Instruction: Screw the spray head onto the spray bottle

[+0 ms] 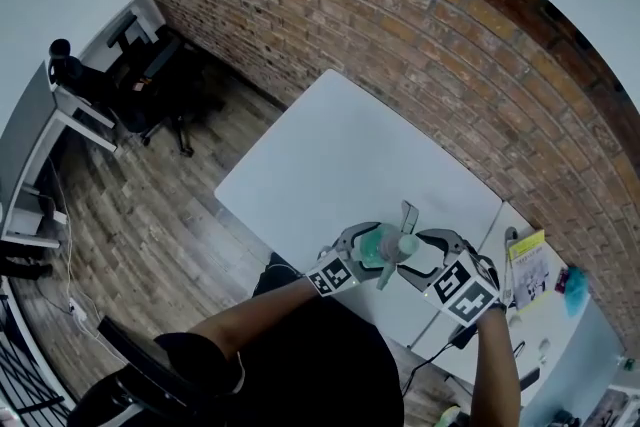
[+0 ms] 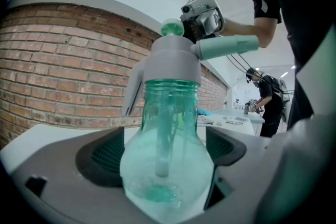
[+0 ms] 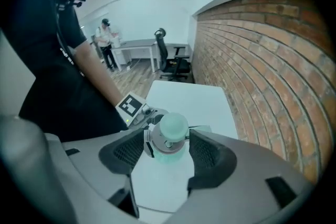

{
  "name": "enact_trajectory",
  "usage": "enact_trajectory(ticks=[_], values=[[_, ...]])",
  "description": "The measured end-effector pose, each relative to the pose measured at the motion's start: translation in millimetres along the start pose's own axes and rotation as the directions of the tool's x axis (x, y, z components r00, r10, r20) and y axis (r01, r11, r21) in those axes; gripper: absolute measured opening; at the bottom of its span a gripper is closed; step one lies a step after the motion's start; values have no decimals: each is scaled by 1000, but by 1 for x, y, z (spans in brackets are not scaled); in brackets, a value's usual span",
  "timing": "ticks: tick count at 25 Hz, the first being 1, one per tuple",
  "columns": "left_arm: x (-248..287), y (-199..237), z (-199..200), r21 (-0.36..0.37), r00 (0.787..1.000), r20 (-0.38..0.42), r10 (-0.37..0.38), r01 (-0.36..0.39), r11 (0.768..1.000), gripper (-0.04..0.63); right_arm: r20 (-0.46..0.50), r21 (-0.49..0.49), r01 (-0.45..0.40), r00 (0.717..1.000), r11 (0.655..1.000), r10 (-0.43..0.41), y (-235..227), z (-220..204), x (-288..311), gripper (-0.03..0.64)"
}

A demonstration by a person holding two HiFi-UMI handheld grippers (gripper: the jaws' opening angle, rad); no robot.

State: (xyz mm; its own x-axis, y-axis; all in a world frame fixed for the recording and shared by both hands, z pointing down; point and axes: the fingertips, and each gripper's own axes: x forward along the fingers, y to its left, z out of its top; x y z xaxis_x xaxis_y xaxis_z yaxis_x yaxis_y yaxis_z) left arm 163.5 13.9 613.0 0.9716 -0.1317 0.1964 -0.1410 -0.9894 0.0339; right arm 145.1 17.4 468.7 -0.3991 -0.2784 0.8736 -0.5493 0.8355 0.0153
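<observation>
A clear green spray bottle [image 2: 165, 165] with a round belly is held above the near edge of the white table [image 1: 340, 155]. My left gripper [image 2: 160, 160] is shut on that belly, one pad on each side. A grey spray head [image 2: 173, 60] with a green knob sits on the neck, its nozzle pointing right. My right gripper [image 3: 167, 152] hangs over the head [image 3: 169, 134] from above, its fingertips flanking the knob closely. In the left gripper view no finger shows on the head. In the head view both grippers meet at the bottle [image 1: 388, 243].
A brick wall [image 1: 450, 65] runs behind the table. Office chairs [image 1: 150, 75] stand on the wooden floor at the far left. A second table [image 1: 530, 315] with papers and small items adjoins on the right. Another person [image 2: 265, 102] stands far off.
</observation>
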Motion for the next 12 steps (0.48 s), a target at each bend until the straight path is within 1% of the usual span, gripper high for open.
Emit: enact_trajectory(ticks=[2, 4, 7, 9, 12], values=[[0, 1, 0, -3, 1000, 0, 0, 0, 1000, 480, -36, -101, -35, 999, 994, 32, 0, 1, 2, 261], [1, 0, 0, -10, 1000, -1, -1, 1, 1000, 480, -54, -192, -62, 997, 979, 53, -2, 4, 4, 261], [1, 0, 0, -13, 1000, -3, -3, 3, 1000, 479, -81, -323, -132, 990, 937, 111, 4, 6, 9, 261], [1, 0, 0, -9, 1000, -6, -3, 3, 1000, 479, -98, -369, -184, 982, 911, 159, 9, 8, 13, 261], [0, 2, 0, -11, 1000, -12, -6, 6, 1000, 479, -145, -456, -215, 975, 864, 166, 8, 7, 19, 261]])
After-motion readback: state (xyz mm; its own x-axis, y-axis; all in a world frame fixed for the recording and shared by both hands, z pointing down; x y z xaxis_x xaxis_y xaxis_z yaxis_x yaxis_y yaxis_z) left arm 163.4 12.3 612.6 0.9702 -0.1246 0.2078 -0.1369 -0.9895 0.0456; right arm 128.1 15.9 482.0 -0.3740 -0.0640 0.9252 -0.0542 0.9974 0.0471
